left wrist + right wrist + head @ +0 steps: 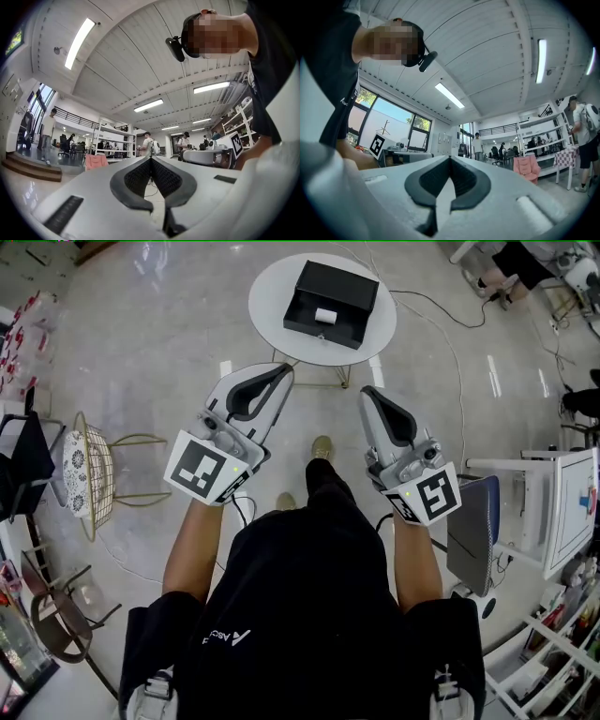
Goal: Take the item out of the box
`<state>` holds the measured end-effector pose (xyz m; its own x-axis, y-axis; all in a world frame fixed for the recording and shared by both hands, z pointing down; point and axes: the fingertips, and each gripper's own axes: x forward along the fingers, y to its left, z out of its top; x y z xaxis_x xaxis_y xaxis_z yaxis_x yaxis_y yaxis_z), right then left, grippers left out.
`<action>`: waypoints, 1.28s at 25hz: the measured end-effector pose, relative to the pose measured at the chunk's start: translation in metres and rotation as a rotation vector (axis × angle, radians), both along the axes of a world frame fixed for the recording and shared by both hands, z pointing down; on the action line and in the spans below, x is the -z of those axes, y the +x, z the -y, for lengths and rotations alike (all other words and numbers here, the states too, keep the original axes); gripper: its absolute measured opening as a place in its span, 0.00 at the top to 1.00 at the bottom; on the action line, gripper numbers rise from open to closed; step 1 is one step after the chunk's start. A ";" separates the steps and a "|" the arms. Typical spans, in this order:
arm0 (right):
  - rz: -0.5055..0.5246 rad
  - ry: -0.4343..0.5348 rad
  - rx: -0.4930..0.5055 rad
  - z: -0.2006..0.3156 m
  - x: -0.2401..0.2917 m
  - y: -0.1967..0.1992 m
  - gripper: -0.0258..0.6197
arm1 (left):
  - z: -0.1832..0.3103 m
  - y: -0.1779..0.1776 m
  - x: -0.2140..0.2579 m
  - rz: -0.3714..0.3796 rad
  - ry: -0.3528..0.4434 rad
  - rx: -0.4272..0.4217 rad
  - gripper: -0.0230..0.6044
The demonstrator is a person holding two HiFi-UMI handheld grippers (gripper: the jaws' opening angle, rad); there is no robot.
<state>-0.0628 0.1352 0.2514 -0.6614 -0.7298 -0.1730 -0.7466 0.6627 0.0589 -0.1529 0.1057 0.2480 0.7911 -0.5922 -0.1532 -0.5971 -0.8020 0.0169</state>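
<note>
- A gold wire chair [94,474] with a white patterned cushion stands on the glossy floor at the far left.
- The left gripper [284,369], white with dark ribbed pads, is held above the floor, well short of the round surface. Its jaws are pressed together with nothing between them (its own view [151,158] looks out over the room).
- A round white surface [272,296] stands ahead of the person. It carries an open black rectangular box [339,282], and a small white item [325,315] lies inside the box.
- The right gripper [367,390] is level with the left one. Its jaws also meet at the tips and hold nothing [450,158].
- A white cabinet [572,512] stands at the far right.
</note>
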 end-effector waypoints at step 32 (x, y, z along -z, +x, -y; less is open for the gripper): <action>-0.098 -0.148 0.026 0.305 -0.090 0.113 0.96 | 0.316 0.131 -0.235 0.804 -0.208 -0.147 0.96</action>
<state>0.0503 -0.1703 0.3415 -0.6886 -0.7251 0.0016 -0.7248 0.6883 0.0306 -0.0219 -0.2101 0.4834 0.6839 -0.4284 0.5906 -0.3799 -0.9002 -0.2130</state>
